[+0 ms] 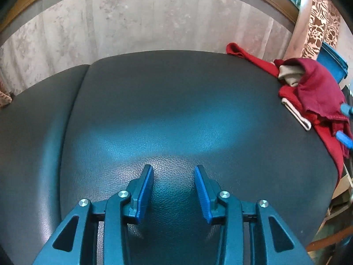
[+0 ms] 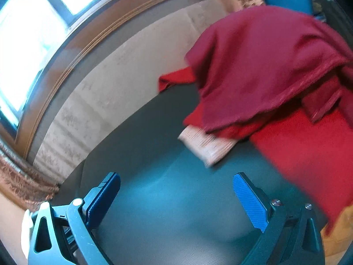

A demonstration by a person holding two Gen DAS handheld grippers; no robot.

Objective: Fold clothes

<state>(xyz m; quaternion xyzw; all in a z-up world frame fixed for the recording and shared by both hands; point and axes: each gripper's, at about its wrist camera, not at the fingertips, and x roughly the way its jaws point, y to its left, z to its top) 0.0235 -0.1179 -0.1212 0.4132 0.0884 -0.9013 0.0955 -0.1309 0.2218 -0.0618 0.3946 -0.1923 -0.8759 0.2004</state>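
A pile of clothes lies at the right edge of a dark leather cushion (image 1: 165,110). On top is a dark red garment (image 1: 317,88), over a brighter red one (image 1: 260,63) and a beige ribbed piece (image 1: 296,117). My left gripper (image 1: 174,172) is open and empty, low over the bare cushion, far left of the pile. The right gripper's blue fingertips (image 1: 346,137) show at the pile's edge in the left wrist view. In the right wrist view the right gripper (image 2: 176,178) is wide open and empty, just short of the beige piece (image 2: 207,145), the dark red garment (image 2: 260,61) and the red one (image 2: 308,150).
A pale patterned wall (image 1: 143,19) runs behind the cushion (image 2: 154,198). A bright window (image 2: 33,33) with a wooden frame is above it. A floral curtain (image 1: 317,22) and a blue container (image 1: 333,61) stand behind the pile. Wooden furniture (image 1: 339,198) is beyond the cushion's right edge.
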